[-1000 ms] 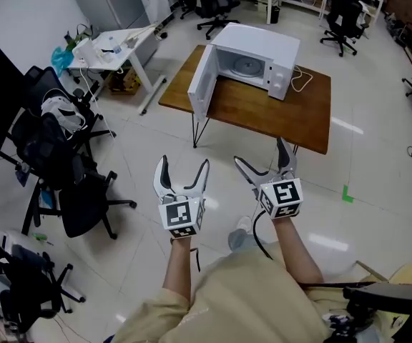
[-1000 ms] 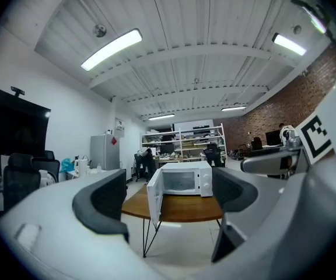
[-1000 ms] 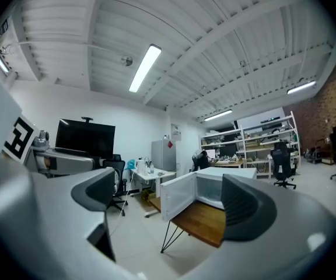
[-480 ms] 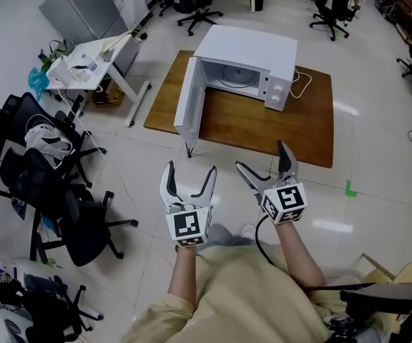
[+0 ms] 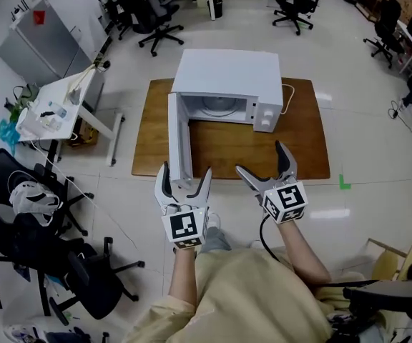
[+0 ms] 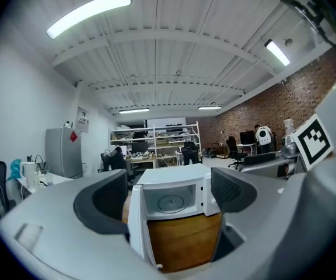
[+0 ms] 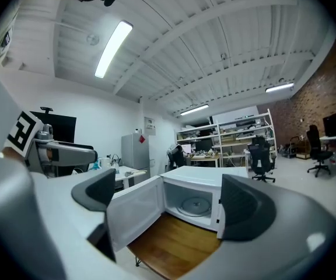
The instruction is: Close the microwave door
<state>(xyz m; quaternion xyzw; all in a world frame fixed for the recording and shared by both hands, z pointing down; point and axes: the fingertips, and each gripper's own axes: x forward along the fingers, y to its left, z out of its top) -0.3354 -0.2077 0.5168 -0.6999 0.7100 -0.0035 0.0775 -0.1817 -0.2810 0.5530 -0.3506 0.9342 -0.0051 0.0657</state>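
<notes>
A white microwave (image 5: 227,77) stands on a low wooden table (image 5: 292,148), with its door (image 5: 175,141) swung wide open toward me at the left. The glass turntable inside shows in both gripper views. My left gripper (image 5: 184,181) hangs open just in front of the door's free edge, apart from it. My right gripper (image 5: 267,164) is open too, over the table's near edge, empty. In the left gripper view the microwave (image 6: 177,194) and its door (image 6: 137,226) lie between the jaws. In the right gripper view the door (image 7: 134,212) faces me left of the microwave (image 7: 203,194).
A white desk (image 5: 59,109) with clutter stands left of the table. Black office chairs (image 5: 56,263) crowd the lower left, and more chairs (image 5: 149,9) stand behind the microwave. A grey cabinet (image 5: 31,38) is at the far left. A cable (image 5: 286,95) trails from the microwave.
I have walked up to the table: the microwave has come closer and now faces me squarely. Both grippers stayed open, and the left one has come up near the open door.
</notes>
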